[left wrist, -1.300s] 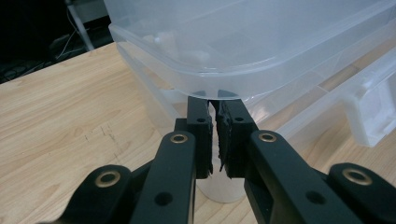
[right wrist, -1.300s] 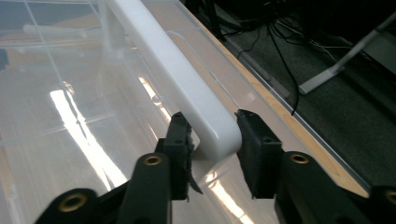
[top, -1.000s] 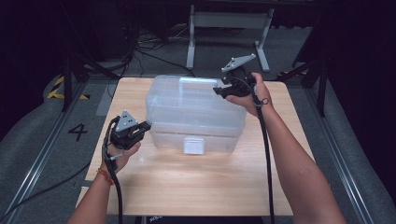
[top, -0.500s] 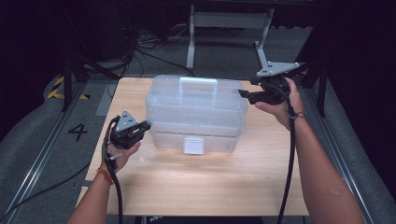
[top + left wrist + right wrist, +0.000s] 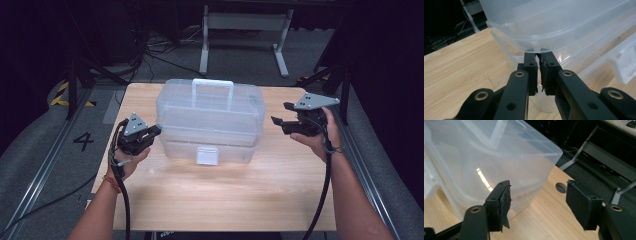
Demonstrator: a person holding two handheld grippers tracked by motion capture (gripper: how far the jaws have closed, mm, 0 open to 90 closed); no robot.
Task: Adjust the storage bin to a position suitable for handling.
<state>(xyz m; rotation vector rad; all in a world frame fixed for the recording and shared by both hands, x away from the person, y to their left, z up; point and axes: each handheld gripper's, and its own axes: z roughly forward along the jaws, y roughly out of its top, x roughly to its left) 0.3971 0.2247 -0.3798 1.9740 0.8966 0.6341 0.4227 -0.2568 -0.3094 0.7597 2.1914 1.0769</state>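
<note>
A clear plastic box [image 5: 210, 117] with a carry handle [image 5: 212, 90] and a front latch [image 5: 207, 155] stands closed on the wooden table [image 5: 225, 200]. My left gripper [image 5: 156, 131] is shut at the box's left end. In the left gripper view its tips [image 5: 539, 65] sit just under the lid rim of the box [image 5: 564, 22], with nothing seen between the pads. My right gripper [image 5: 279, 122] hangs open to the right of the box, apart from it. Its jaws [image 5: 539, 195] have just been opening, with nothing between them and the box [image 5: 486, 157] ahead on the left.
The table's right edge lies close behind the right hand. A small round hole [image 5: 560, 187] is in the tabletop near the box's right end. A metal stand [image 5: 245, 30] and cables lie on the dark floor beyond the table. Bare wood spreads in front of the box.
The right gripper has moved off the top right of the box, out to the right and a little down, and its jaws have widened. The left gripper has stayed put.
</note>
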